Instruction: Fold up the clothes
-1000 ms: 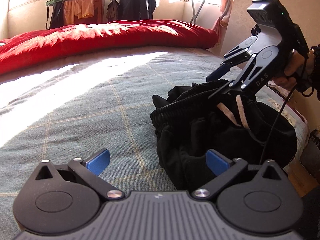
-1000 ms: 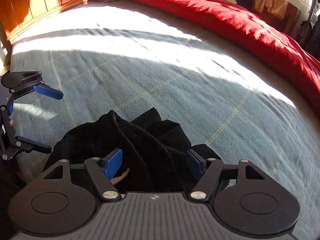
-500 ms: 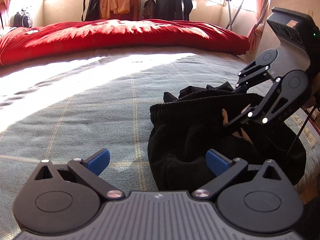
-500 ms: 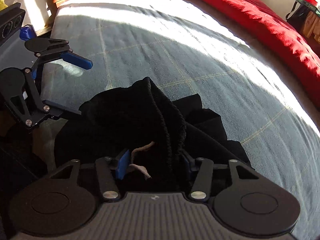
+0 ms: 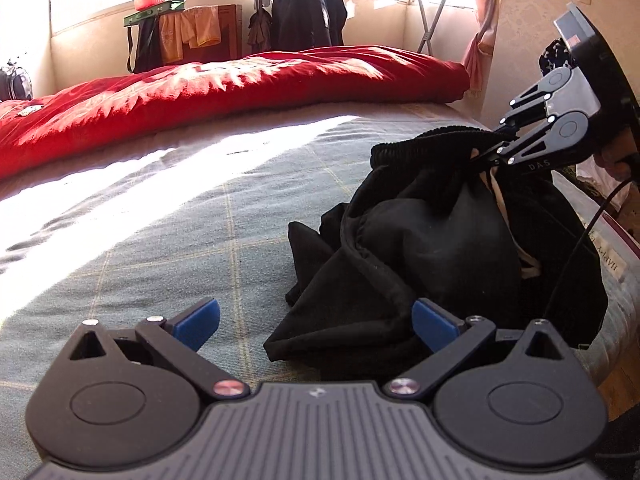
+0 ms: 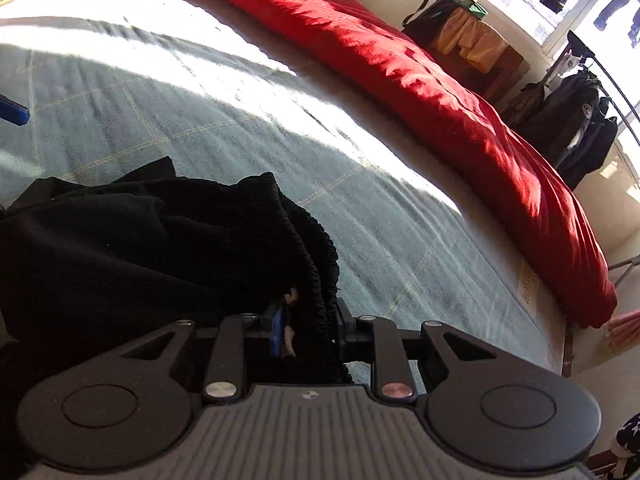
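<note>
**Waistband pinch may slip or drag the heap**

Black trousers [image 5: 432, 240] lie crumpled near the corner of the checked bedcover [image 5: 180, 240], their elastic waistband [image 6: 316, 256] pinched and raised by the right gripper [image 6: 310, 326]. The left gripper [image 5: 316, 322] hovers spread, holding nothing, just before the lower folds. Risks, as I judge them: the bunched elastic could slide from a narrow bite; the pale drawstring [image 5: 500, 196] could snag; lifting by one point could twist the legs or pull cloth off the bed's edge.

Left gripper [image 5: 316, 322] low and level, blue fingers spread wide — nothing between them, right gripper [image 6: 308, 320] raised, fingers pinched together on black cloth [image 6: 160, 248].
</note>
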### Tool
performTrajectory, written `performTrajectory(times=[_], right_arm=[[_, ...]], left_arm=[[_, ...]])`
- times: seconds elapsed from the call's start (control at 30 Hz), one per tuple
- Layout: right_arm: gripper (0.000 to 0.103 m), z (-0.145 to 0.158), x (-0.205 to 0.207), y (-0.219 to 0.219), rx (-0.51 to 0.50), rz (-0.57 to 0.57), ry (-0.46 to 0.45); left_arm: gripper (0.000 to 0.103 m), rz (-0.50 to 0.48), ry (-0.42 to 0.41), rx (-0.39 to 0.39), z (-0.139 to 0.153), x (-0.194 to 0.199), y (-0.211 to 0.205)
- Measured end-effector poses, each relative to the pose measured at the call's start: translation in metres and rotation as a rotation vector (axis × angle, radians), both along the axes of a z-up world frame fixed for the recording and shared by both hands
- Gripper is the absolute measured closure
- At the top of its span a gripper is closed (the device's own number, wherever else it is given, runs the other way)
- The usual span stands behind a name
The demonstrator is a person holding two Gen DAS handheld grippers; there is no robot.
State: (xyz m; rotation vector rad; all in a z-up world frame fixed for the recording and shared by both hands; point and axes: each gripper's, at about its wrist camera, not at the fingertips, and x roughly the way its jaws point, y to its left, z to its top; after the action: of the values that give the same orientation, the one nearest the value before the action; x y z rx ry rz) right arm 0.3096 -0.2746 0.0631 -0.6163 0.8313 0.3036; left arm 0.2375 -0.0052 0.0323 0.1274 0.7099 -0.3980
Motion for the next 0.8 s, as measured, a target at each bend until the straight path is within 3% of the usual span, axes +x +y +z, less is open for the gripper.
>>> performTrajectory(times=[0.27,0.5,0.7,0.8], right_arm=[[0.076,0.005,0.017,-0.102,-0.041,-0.306,-0.078],[0.076,-0.014,0.036,-0.183,-0.056,-0.543,-0.083],[0.075,-0.041,0.043,-0.237,0.005,-0.718,-0.005],[0.069,-0.06,0.043,-0.249,0.028,-0.749,0.047]], left_arm=[[0.001,-0.029,0.001,0.016,0.0,0.01,-0.017],[0.001,-0.037,0.015,0.03,-0.001,0.013,-0.032],[0.001,-0.038,0.027,0.039,-0.002,0.016,-0.039],[0.001,-0.044,0.036,0.044,-0.004,0.02,-0.043]])
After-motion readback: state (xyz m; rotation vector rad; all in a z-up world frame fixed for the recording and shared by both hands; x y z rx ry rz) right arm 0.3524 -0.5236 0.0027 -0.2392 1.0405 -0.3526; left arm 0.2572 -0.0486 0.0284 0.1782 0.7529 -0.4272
